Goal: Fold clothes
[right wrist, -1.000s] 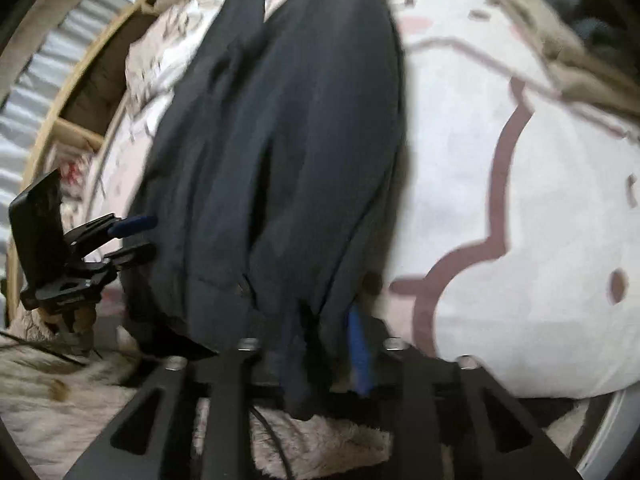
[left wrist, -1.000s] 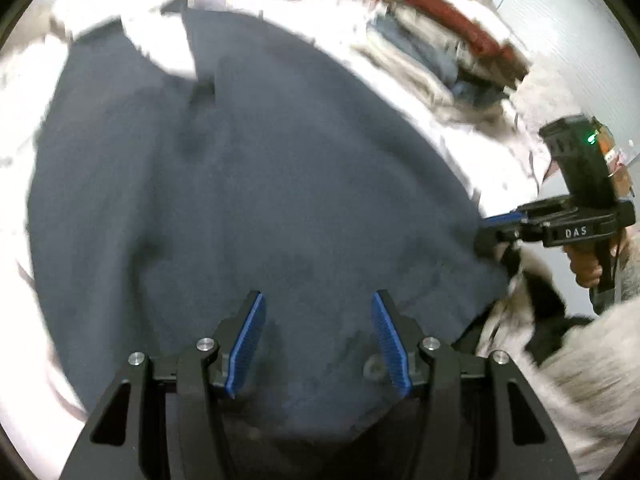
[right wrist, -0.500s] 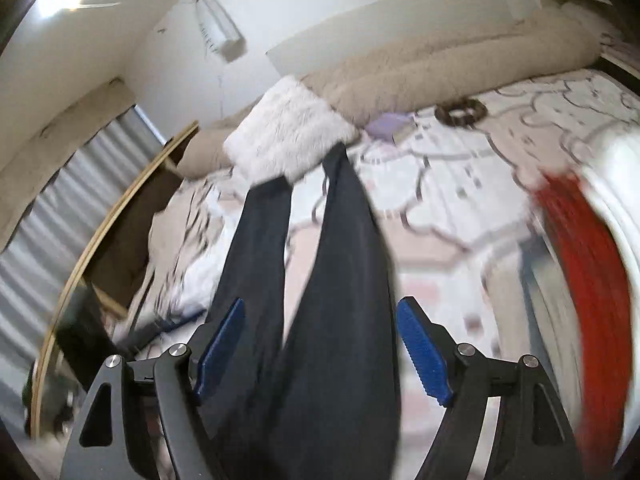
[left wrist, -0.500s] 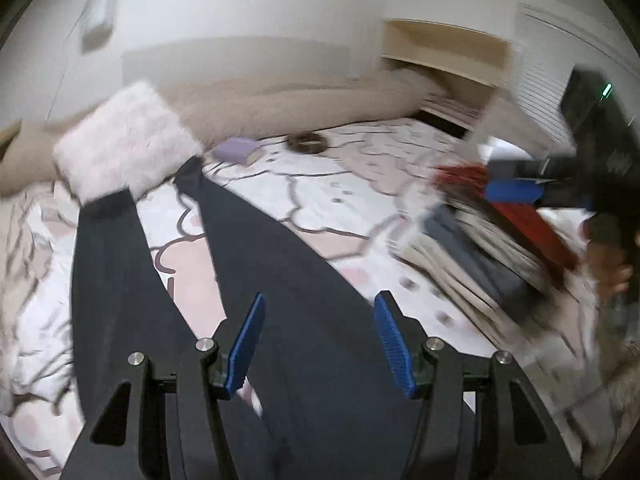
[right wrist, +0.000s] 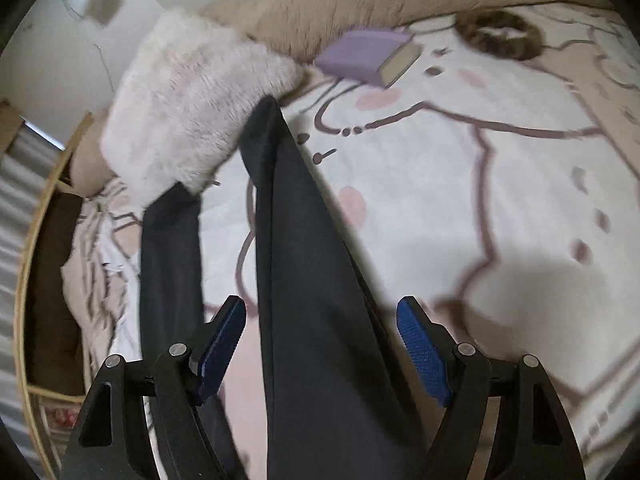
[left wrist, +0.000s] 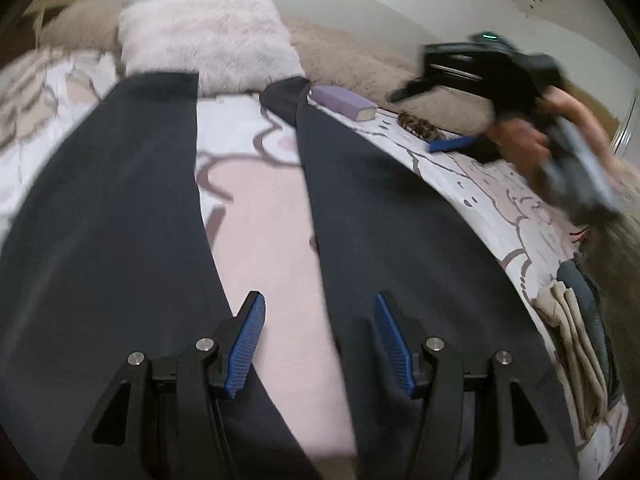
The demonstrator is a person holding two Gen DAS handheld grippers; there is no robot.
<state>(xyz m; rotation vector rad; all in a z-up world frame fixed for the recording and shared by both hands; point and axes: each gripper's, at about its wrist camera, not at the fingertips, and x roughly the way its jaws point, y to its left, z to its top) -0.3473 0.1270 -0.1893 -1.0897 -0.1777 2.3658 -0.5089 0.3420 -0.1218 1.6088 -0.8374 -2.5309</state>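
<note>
Trousers [right wrist: 304, 264] spread on bed, leg between parted right gripper [right wrist: 320, 350] fingers

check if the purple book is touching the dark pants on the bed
Cannot tell. In the right wrist view the purple book lies clear of the dark pants, past the white fluffy pillow, but in the left wrist view its corner meets the leg's cuff.

Open sheet [left wrist: 256, 216] between the two legs of the trousers [left wrist: 384, 216], wide enough for a gripper. Open sheet also right of the trousers in the right view. Far end blocked by pillow [left wrist: 208, 36], touching both cuffs. Book [right wrist: 366, 56] and scrunchie [right wrist: 500, 36] far right. Clothes stack [left wrist: 576, 340] near right.
</note>
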